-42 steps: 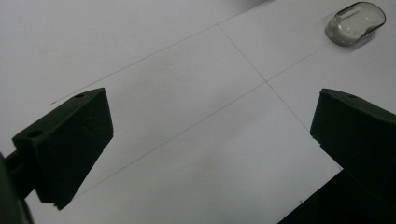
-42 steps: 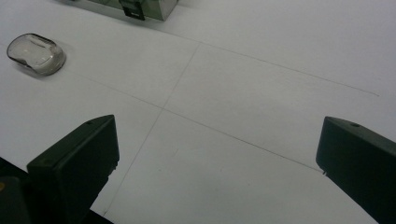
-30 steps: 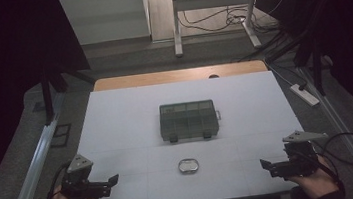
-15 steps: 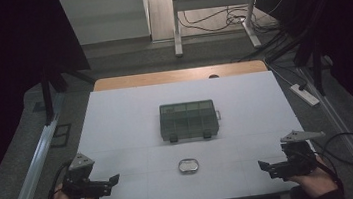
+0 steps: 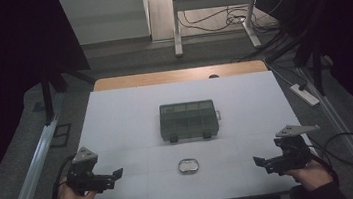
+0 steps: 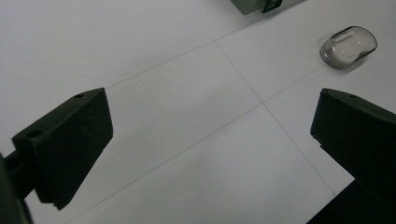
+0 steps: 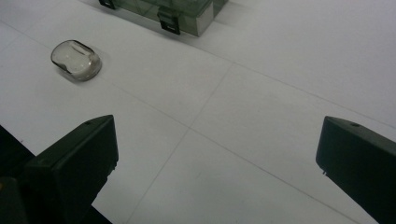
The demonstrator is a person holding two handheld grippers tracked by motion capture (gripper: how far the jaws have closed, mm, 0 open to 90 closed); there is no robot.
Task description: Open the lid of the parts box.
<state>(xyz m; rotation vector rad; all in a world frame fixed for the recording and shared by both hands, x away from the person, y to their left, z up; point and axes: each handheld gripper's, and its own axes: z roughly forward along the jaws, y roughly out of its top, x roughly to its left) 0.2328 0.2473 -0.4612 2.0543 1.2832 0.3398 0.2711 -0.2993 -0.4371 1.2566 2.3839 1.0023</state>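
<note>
Small clear oval plastic dish [image 5: 188,166], shallow, glossy, rounded rim, whitish inside, sits flat on the white table [image 5: 131,114] near its front edge. In the left gripper view the dish [image 6: 348,46] shows a slightly greyish see-through wall; in the right gripper view [image 7: 75,59] the same. No readable brand, label or writing on it.

Left claw [image 5: 117,174] is spread wide, nothing between its jaws, low over the table at the front left. The dish lies well apart from it, ahead and off toward its right jaw, roughly level with it across the table in the high view.

Right claw [image 5: 258,162] is likewise spread wide and empty, at the front right. The dish lies well apart, ahead and off beyond its left jaw. So the dish sits between the two claws, about midway, touched by neither.

Dark green translucent rectangular plastic compartment box [image 5: 188,121] with two dark latches on its near side lies beyond the dish, farther from both claws, lid shut. No text readable on it. Its corner shows at the top of the left gripper view [image 6: 254,4] and in the right gripper view [image 7: 187,11].
</note>
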